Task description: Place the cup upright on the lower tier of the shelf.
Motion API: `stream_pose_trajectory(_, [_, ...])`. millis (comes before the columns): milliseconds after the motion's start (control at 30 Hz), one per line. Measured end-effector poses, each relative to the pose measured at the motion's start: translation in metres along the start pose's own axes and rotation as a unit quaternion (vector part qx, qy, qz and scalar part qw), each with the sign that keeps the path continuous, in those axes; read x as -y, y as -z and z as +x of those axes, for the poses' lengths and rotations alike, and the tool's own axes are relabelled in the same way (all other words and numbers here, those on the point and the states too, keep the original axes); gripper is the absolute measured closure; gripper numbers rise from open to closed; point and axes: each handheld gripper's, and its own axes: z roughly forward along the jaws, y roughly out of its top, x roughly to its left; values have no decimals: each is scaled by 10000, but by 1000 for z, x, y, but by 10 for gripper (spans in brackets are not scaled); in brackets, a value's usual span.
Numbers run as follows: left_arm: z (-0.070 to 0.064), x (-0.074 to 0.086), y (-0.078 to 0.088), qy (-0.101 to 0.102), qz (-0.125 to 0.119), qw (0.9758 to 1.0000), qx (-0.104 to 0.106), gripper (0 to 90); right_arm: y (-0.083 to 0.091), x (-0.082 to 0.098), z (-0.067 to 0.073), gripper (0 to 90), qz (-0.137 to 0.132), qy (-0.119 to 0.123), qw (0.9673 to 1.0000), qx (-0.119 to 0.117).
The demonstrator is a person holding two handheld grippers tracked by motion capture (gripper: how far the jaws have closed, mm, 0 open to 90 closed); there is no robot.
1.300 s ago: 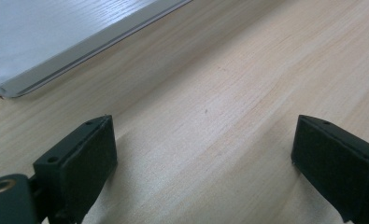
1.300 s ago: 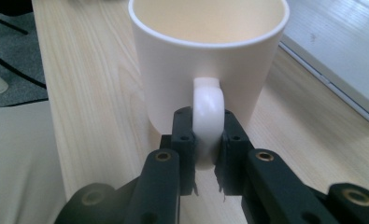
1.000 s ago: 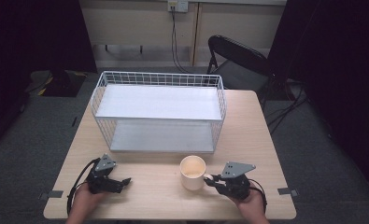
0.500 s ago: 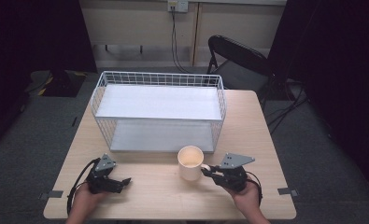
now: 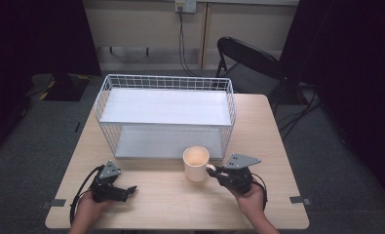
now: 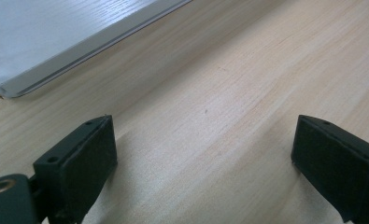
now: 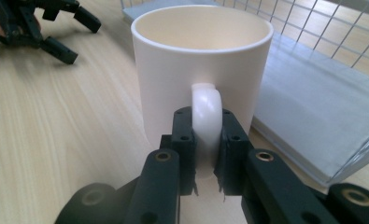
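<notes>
At the left of the high view, about 7 o'clock on the desk (image 5: 161,195), the left gripper (image 5: 126,191) lies low over the pale wood in the person's left hand (image 5: 85,210). It is made of matt black plastic with a small grey three-cornered plate on top. In the left gripper view its two jaws are spread wide, with flat, slightly rough rectangular pads (image 6: 91,161), and between them is only bare desk with fine straight grain.

In the middle, toward 12 o'clock, stands the wire basket (image 5: 107,105), a rectangular cage of thin white wire in a square grid, with two smooth flat white shelves inside it, one above the other.

Just in front of the basket's front wall, at about 5 o'clock from the desk's centre, is the mug (image 5: 196,163). It is a cream-coloured cylinder, smooth and glossy like glazed ceramic, upright, with a round open mouth and a curved loop handle (image 7: 205,116) that points to 3 o'clock.

At the right, the right gripper (image 5: 217,171) is in the person's right hand (image 5: 251,197). Its jaws are pressed close on the handle, one black pad on each flat side of the loop.
</notes>
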Motion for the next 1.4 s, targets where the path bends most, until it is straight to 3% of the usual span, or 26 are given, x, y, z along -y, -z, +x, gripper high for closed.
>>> stream_pose_trajectory(433, [0,0,0,-1,1,10000,0,63,-12,-9,-3,804,-19,-69,9997,229])
stream_pose_trajectory(900, [0,0,0,-2,3,10000,1,63,-23,-17,-4,804,-307,-189,9984,436])
stream_pose_trajectory(1400, [0,0,0,-1,0,10000,0,63,-46,-18,-5,803,-231,-124,9967,774])
